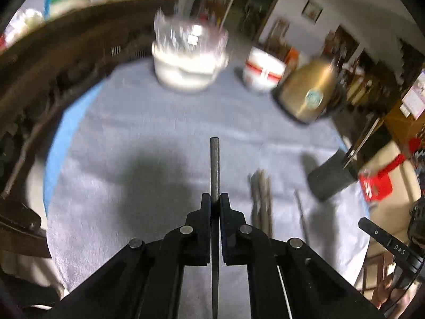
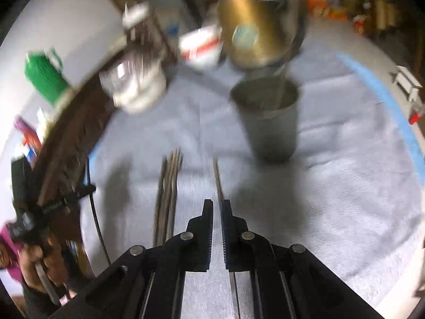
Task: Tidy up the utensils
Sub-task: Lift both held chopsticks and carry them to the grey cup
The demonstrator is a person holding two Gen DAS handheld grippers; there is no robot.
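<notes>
Grey cloth (image 1: 148, 122) covered the round table, blue edge showing at its rim. Left gripper (image 1: 215, 199) was held level above the cloth, pointing toward the far clutter, its two black fingers pressed together on a thin dark metal rod (image 1: 215, 164) that stood out straight ahead past the fingertips and ran back between the linkages. Bundle of similar rods (image 1: 261, 202) lay on the cloth just right of it, with a single rod (image 1: 301, 215) beside that. Grey cup (image 1: 332, 178) stood further right, a thin utensil leaning out of it. Right gripper (image 2: 217, 207) hovered low over the cloth, fingers drawn nearly together with a narrow gap; the single rod (image 2: 218, 180) lay in line with that gap, but blur hid whether it was pinched. Bundle (image 2: 168, 186) lay to its left, cup (image 2: 271, 122) ahead and slightly right. Brass-coloured kettle (image 2: 252, 29), white bowl (image 1: 263, 69) with red stripe and a glass-topped white pot (image 1: 188, 58) stood beyond, all blurred.
</notes>
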